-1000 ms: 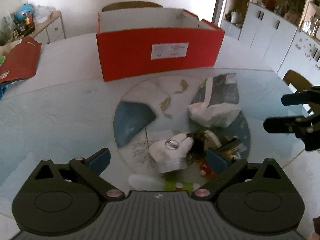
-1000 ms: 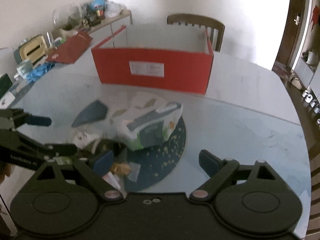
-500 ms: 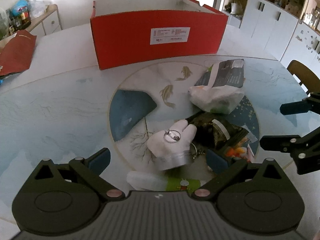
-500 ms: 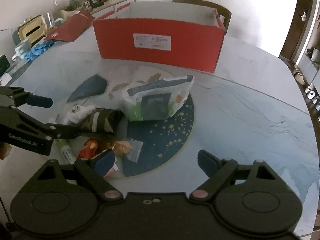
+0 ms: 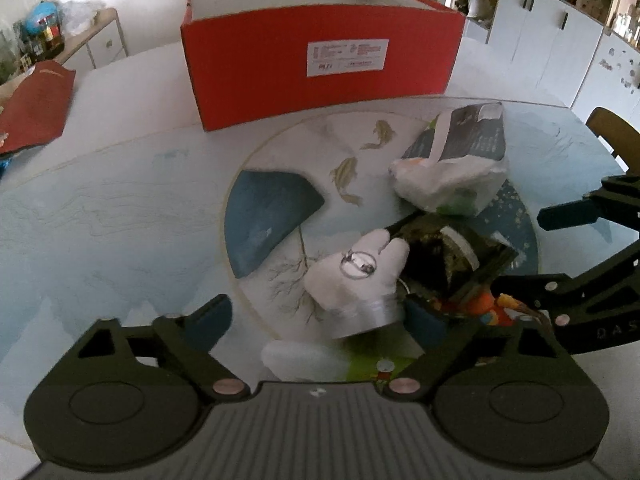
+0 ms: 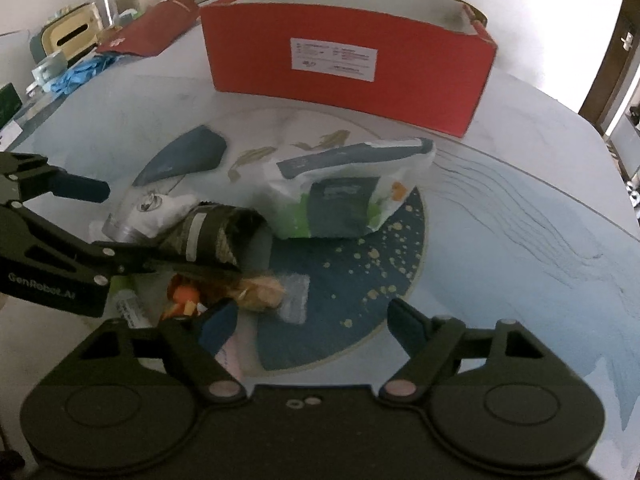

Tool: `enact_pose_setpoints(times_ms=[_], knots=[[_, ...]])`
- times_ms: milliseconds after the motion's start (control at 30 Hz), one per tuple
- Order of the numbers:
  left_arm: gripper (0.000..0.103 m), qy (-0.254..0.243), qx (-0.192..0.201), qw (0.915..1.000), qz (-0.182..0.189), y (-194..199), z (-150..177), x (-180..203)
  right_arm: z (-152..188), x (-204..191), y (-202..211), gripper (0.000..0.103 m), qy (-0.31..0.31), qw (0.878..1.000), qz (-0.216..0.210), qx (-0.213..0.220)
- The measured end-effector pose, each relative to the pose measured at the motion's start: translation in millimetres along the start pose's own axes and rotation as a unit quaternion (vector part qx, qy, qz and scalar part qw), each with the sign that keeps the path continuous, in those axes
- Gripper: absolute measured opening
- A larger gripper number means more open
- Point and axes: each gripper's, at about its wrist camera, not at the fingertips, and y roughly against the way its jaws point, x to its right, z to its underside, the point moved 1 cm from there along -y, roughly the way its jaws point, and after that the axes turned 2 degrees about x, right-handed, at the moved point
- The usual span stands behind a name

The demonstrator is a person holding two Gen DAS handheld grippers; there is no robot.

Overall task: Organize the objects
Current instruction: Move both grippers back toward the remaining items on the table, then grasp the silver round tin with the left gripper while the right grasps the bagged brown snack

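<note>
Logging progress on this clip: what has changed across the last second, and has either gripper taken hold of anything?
Both grippers have come down toward the pile on the round mat. The left gripper now straddles the white pouch; the right gripper sits by the small snack packets. Both pairs of jaws have just been closing, but nothing is gripped. The red box, white bag and dark packet lie where they were.

Red box [image 5: 256, 68] with a white label [image 5: 347, 58] on a pale blue marbled tabletop [image 5: 100, 216].
A round mat [image 5: 280, 152] shows golden fish, a dark blue wedge and gold speckles on navy. On it lie a white, green and dark grey bag [image 6: 348, 196], a white plush toy [image 5: 356, 276], a dark olive packet [image 6: 216, 236] and an orange item [image 6: 182, 294].
</note>
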Motion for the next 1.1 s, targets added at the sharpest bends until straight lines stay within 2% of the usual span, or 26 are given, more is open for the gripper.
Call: enact_pose_setpoints(times_ms=[200,267,367,433,467,533,700,933,1067,1100], knots=[[0.068,0.0,0.003,0.9999,-0.014,2.1,2.8,-3.6,-2.1,-10.5,-8.3,0.075,0.032,0.999,-0.004,-0.001],[0.056,0.002,0.006,0.9999,-0.015,3.4,2.2,-5.3,-3.4,-13.0,-9.9,0.074,0.039,0.999,-0.008,0.003],[0.045,0.004,0.01,0.9999,-0.013,5.3,1.3,-8.5,-6.5,-15.8,-12.1,0.07,0.046,0.999,-0.013,0.005],[0.039,0.003,0.012,0.9999,-0.011,5.9,1.2,-10.3,-7.9,-16.7,-12.3,0.063,0.049,0.999,-0.018,0.007],[0.039,0.002,0.012,0.9999,-0.011,6.3,1.1,-11.0,-8.5,-17.6,-12.3,0.06,0.05,0.999,-0.02,0.008],[0.039,0.003,0.014,0.9998,-0.011,7.6,0.7,-12.7,-9.3,-18.5,-11.5,0.047,0.053,0.998,-0.023,0.012],[0.039,0.011,0.009,0.9999,-0.001,13.5,1.7,-16.0,-9.0,-18.3,-9.4,0.022,0.059,0.998,-0.017,0.019],[0.039,0.039,0.007,0.9991,0.014,28.2,4.1,-21.3,-1.4,-14.8,-1.3,0.022,0.07,0.997,-0.017,0.023],[0.039,0.052,0.005,0.9983,0.026,36.1,5.3,-22.9,0.7,-12.0,-1.2,0.033,0.082,0.996,-0.023,0.02],[0.039,0.053,0.004,0.9981,0.029,38.2,5.4,-22.5,0.4,-11.3,-1.4,0.039,0.081,0.996,-0.025,0.02]])
